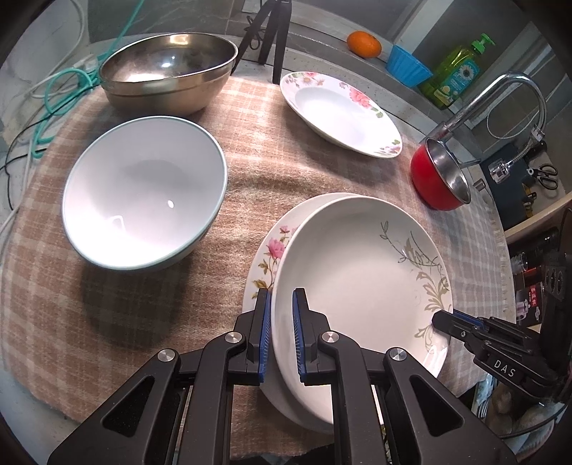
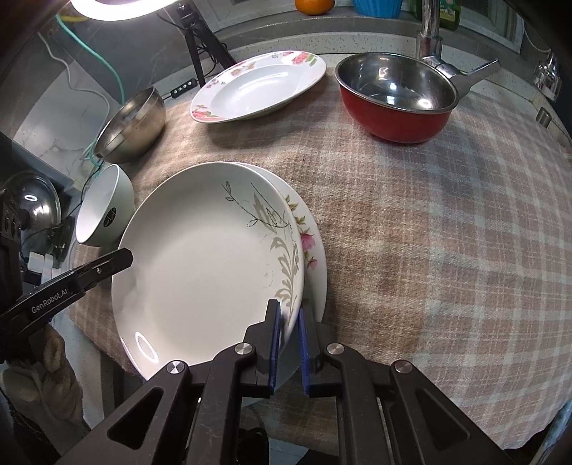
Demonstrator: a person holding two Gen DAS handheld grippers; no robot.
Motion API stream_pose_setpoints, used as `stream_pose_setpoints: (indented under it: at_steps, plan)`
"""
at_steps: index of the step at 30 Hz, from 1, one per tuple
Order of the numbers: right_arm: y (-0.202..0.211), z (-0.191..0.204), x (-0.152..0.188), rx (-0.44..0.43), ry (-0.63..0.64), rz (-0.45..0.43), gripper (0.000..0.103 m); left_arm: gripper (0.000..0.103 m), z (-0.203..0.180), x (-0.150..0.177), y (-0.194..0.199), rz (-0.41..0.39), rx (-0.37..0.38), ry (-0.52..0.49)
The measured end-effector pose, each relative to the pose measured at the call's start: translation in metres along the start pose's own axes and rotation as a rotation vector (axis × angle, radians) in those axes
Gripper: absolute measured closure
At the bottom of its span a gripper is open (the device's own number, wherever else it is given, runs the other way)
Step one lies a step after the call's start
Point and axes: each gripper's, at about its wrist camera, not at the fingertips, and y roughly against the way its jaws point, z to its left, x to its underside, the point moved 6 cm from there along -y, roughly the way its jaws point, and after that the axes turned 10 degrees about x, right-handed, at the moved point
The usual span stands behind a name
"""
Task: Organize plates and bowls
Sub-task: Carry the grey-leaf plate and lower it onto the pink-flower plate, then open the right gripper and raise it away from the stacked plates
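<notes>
A white plate with a grey leaf pattern (image 1: 357,279) (image 2: 200,264) lies on top of a pink-flowered plate (image 1: 268,257) (image 2: 311,236) on the checked cloth. My left gripper (image 1: 280,300) is shut on the leaf plate's left rim. My right gripper (image 2: 287,314) is shut on the same plate's right rim, and it shows at the right of the left wrist view (image 1: 443,320). A second flowered plate (image 1: 339,111) (image 2: 257,86) lies at the back. A white bowl (image 1: 143,200) (image 2: 103,211), a steel bowl (image 1: 168,71) (image 2: 132,125) and a red bowl (image 1: 436,179) (image 2: 397,96) stand around.
The checked cloth (image 2: 447,232) covers the table top. A tripod (image 1: 271,32), a tap (image 1: 500,93), an orange (image 1: 364,43), a blue cup (image 1: 407,66) and a soap bottle (image 1: 457,75) stand behind. Cables (image 1: 53,100) lie at the far left.
</notes>
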Motion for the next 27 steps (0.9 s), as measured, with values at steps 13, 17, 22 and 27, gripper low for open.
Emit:
stream_pose_setpoints:
  at_steps: [13, 17, 22, 27]
  plan:
    - [0.013, -0.002, -0.001, 0.005, -0.016, -0.04, 0.082, 0.093, 0.004, -0.001, 0.017, -0.025, -0.01, 0.002]
    - [0.021, -0.006, -0.001, 0.011, -0.021, -0.067, 0.082, 0.092, 0.001, -0.004, 0.023, -0.037, -0.007, -0.004]
    - [0.032, -0.01, -0.006, 0.021, -0.02, -0.113, 0.082, 0.092, -0.002, -0.01, 0.03, -0.052, -0.007, -0.017]
    - [0.041, -0.016, -0.018, -0.028, -0.045, -0.146, 0.077, 0.092, -0.003, -0.017, 0.029, -0.055, -0.016, -0.025]
